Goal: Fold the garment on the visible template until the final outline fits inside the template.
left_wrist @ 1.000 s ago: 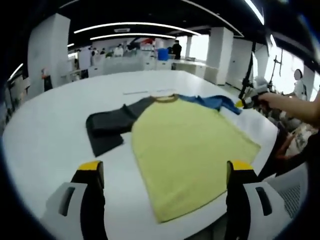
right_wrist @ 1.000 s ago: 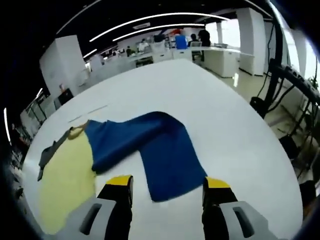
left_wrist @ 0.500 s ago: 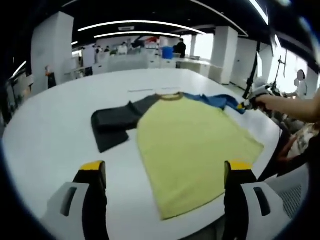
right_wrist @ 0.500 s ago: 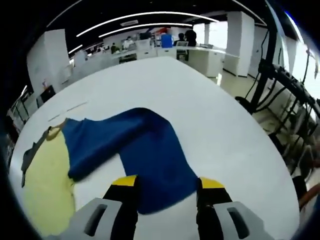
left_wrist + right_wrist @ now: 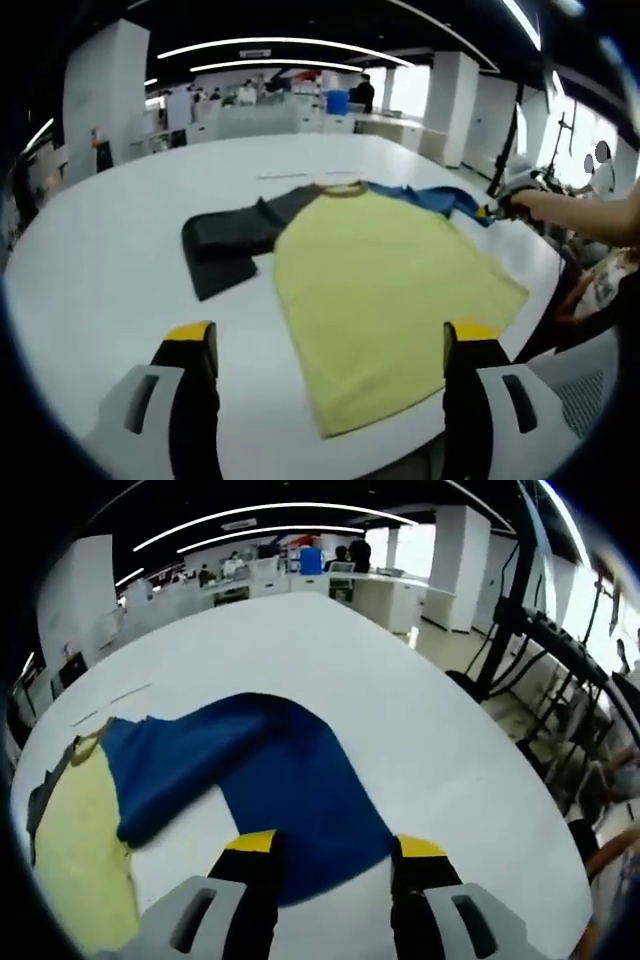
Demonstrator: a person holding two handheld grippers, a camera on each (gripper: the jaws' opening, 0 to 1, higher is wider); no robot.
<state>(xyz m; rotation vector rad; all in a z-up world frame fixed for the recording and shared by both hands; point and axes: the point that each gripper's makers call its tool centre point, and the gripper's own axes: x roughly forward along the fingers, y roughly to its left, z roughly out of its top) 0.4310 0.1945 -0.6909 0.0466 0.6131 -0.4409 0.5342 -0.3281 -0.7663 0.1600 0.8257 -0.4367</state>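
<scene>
Both my grippers stand open: the right gripper (image 5: 328,855) straddles the blue sleeve (image 5: 290,790) end, while the shirt (image 5: 385,290) lies ahead of the left gripper (image 5: 328,345).

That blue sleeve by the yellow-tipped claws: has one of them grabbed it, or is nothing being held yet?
Nothing is held. The right gripper stands open, its jaws either side of the blue sleeve's cuff end, not yet closed. The left gripper is open, short of the yellow shirt body.
</scene>
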